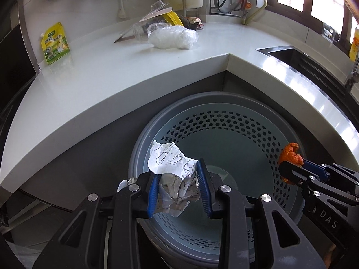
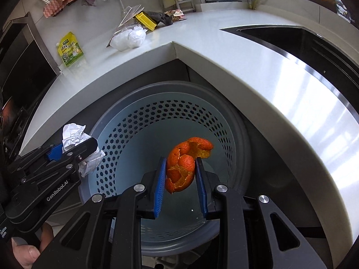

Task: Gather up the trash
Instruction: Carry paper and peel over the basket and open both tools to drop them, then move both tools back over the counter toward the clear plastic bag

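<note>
**Left wrist view: both tools hold trash above the bin**

Left wrist view shows your left tool (image 1: pixel 179 190) closed on a crumpled paper (image 1: pixel 172 174) with pen lines on it. The blue pads (image 1: pixel 153 196) press the paper from both sides, so the opening is only as wide as the paper ball. The paper hangs over the near left rim of the grey perforated bin (image 1: pixel 224 134), which stands on the floor in the inner corner of the white surface (image 1: pixel 112 78).

In the right wrist view, your right tool (image 2: pixel 180 183) is closed on an orange peel (image 2: pixel 184 163). The peel sits between the two blue pads and part of it sticks out beyond the tips. It hangs over the open mouth of the bin, near the middle.

The two tools are side by side over the bin and do not touch one another.

On the surface, well apart from the bin, more trash lies: a crumpled clear plastic bag (image 1: pixel 172 37), a yellow-green pouch (image 1: pixel 55 43) near the left wall, and a yellow box (image 2: pixel 147 21) with dark scraps beside it. A sink (image 2: pixel 303 42) is set in the surface on the right.
</note>
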Tool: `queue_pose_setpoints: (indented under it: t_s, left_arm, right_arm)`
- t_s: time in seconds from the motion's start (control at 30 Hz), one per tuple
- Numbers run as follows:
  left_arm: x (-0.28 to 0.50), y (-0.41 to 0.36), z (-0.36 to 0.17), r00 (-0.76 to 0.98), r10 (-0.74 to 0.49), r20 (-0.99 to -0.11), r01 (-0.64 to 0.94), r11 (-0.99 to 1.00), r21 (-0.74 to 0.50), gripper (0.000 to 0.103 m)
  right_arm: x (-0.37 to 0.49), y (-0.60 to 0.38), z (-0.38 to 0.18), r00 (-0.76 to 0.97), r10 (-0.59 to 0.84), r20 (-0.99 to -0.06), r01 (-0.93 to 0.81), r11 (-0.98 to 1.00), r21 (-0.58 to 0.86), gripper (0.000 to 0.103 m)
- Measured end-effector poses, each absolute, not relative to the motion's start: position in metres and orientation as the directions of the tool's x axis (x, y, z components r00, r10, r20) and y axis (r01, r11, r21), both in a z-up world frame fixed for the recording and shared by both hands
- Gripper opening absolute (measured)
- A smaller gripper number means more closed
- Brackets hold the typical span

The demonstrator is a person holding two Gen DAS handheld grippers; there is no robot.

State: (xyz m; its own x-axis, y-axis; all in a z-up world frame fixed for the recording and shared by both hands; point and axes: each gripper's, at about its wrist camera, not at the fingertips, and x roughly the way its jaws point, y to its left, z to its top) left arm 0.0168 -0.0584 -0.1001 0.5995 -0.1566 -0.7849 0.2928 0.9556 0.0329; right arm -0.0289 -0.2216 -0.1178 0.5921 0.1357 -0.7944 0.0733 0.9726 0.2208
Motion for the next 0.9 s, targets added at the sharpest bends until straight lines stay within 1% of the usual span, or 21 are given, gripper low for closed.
queue_pose_setpoints:
  t_s: [0.4,0.47,0.53,0.6,0.67,0.73,0.9]
  left_arm:
    - [0.024,-0.058,-0.112,0.568,-0.152,-0.809,0.292,0.956,0.025,0.032]
    - [0.024,-0.058,-0.112,0.567,-0.15,-0.81,0.291,0.956,0.026,0.035]
    - [0.024,-0.058,-0.112,0.571,-0.145,-0.808,0.288,0.957,0.031,0.036]
    - [0.023,-0.058,-0.111,0.572,-0.142,-0.808,0.288,0.957,0.035,0.04]
    - [0.023,-0.057,-0.111,0.571,-0.146,-0.808,0.286,0.958,0.029,0.05]
    - [0.023,-0.055,-0.11,0.574,-0.15,-0.805,0.282,0.959,0.023,0.055]
    - [0.023,-0.055,-0.109,0.575,-0.148,-0.805,0.279,0.96,0.023,0.056]
  right_arm:
    - [-0.02,-0.223,-0.135,0.554,0.149,-0.819,0.066,0.973,0.221,0.025]
    - [-0.019,-0.223,-0.136,0.552,0.149,-0.82,0.065,0.973,0.221,0.025]
    - [-0.018,-0.222,-0.134,0.555,0.146,-0.819,0.066,0.974,0.219,0.025]
    - [-0.018,-0.222,-0.132,0.563,0.138,-0.815,0.068,0.975,0.212,0.029]
    - [-0.02,-0.221,-0.13,0.577,0.123,-0.807,0.072,0.977,0.2,0.041]
    - [-0.022,-0.223,-0.128,0.585,0.119,-0.802,0.073,0.977,0.198,0.044]
    - [-0.022,-0.225,-0.127,0.587,0.122,-0.801,0.08,0.975,0.208,0.044]
